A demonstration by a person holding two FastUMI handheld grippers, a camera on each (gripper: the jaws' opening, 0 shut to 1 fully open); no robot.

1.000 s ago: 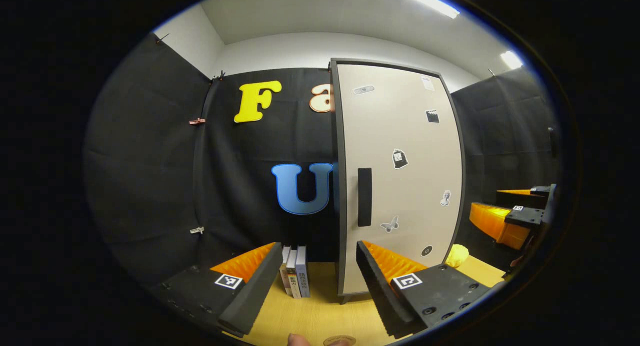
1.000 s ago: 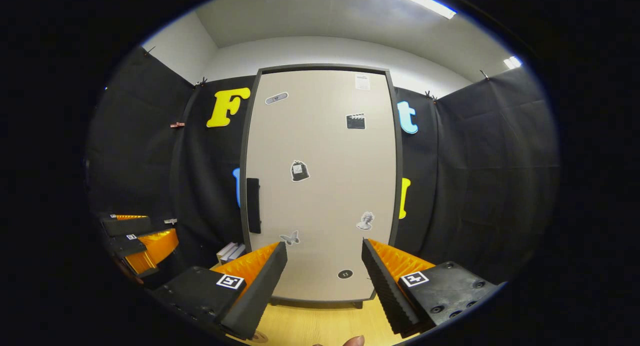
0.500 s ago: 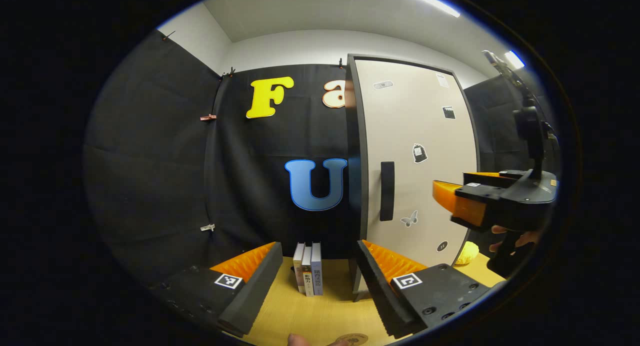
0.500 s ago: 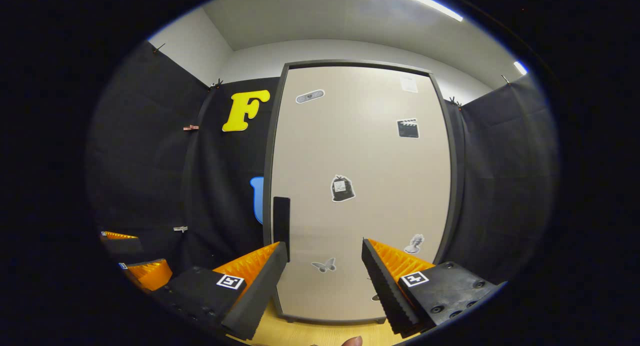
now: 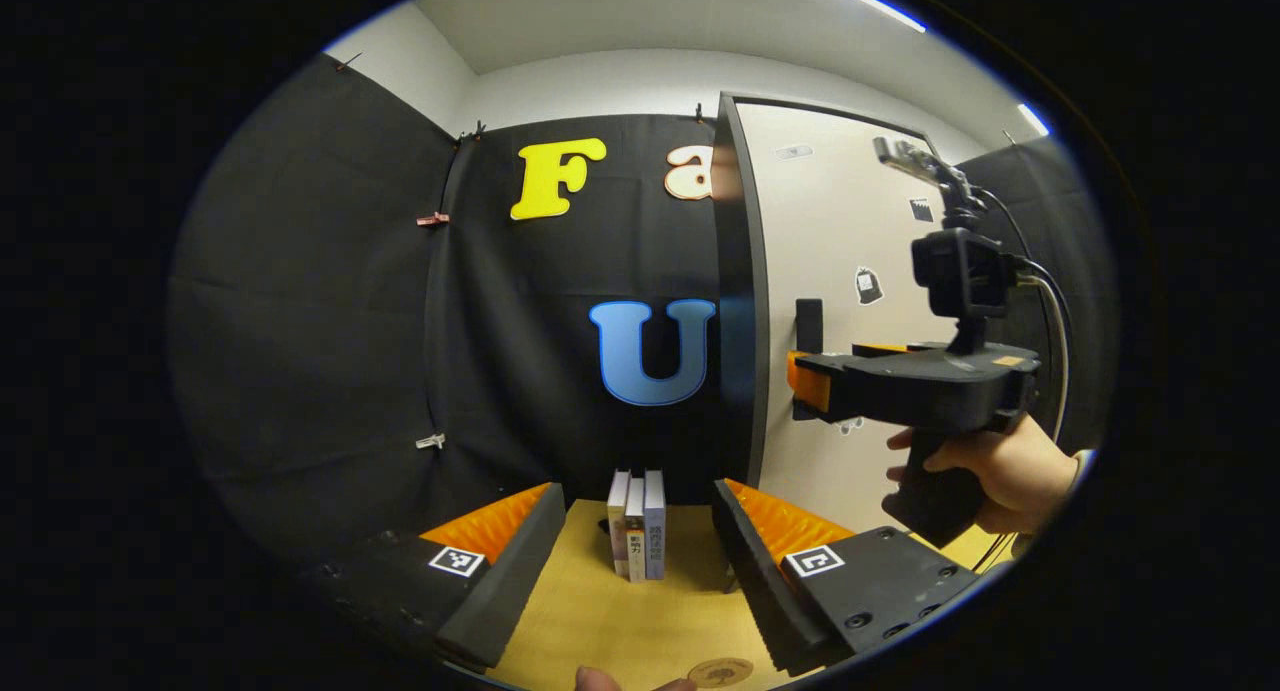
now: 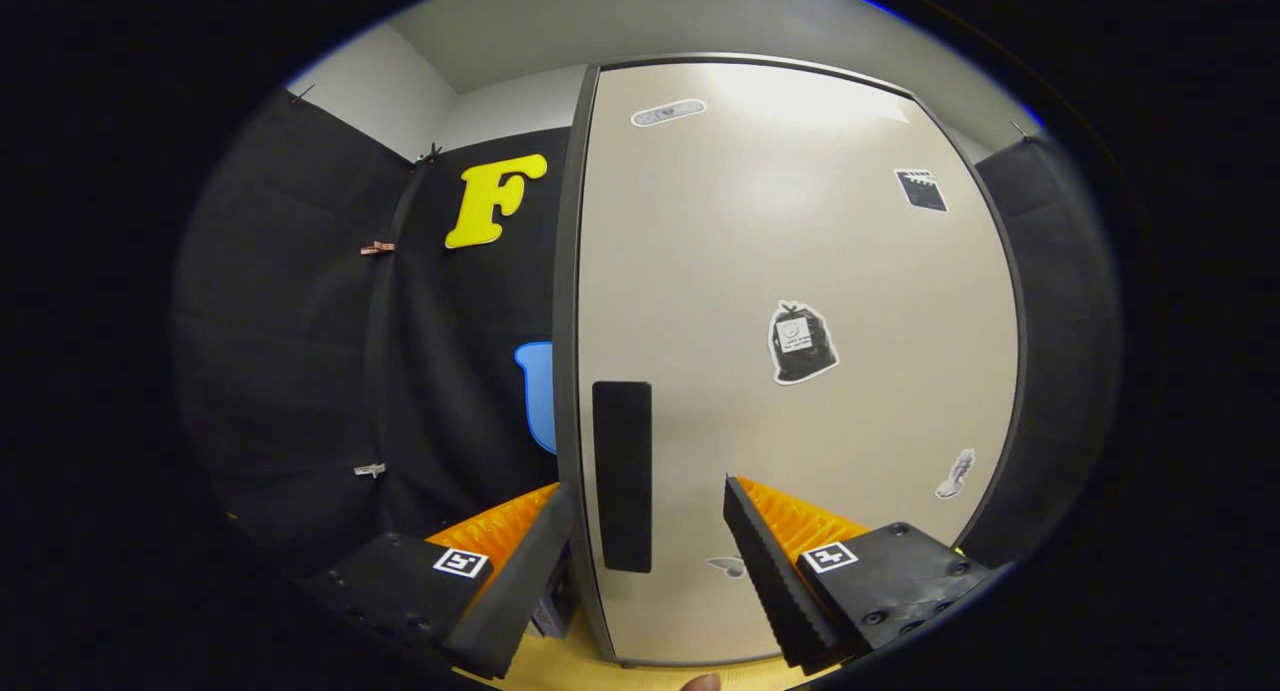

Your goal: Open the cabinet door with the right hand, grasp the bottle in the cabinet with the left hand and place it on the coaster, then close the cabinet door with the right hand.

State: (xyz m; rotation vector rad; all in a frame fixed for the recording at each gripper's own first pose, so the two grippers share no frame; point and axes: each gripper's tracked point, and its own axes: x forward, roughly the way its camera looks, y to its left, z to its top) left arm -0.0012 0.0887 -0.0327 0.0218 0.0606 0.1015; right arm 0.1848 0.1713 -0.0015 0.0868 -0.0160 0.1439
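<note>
Wooden tabletop (image 5: pixel 600 621); cabinet door (image 6: pixel 800 371) shut; right gripper (image 6: pixel 648 531) spread wide, empty, nearing handle (image 6: pixel 622 476); left gripper (image 5: pixel 630 541) gaping, empty; risk: fingers skid off slim handle.

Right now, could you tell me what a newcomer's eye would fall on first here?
The tall cabinet door, closed and dotted with stickers, with its dark handle between the open fingers of the right gripper. In the left gripper view, three books stand on the wooden table.
</note>
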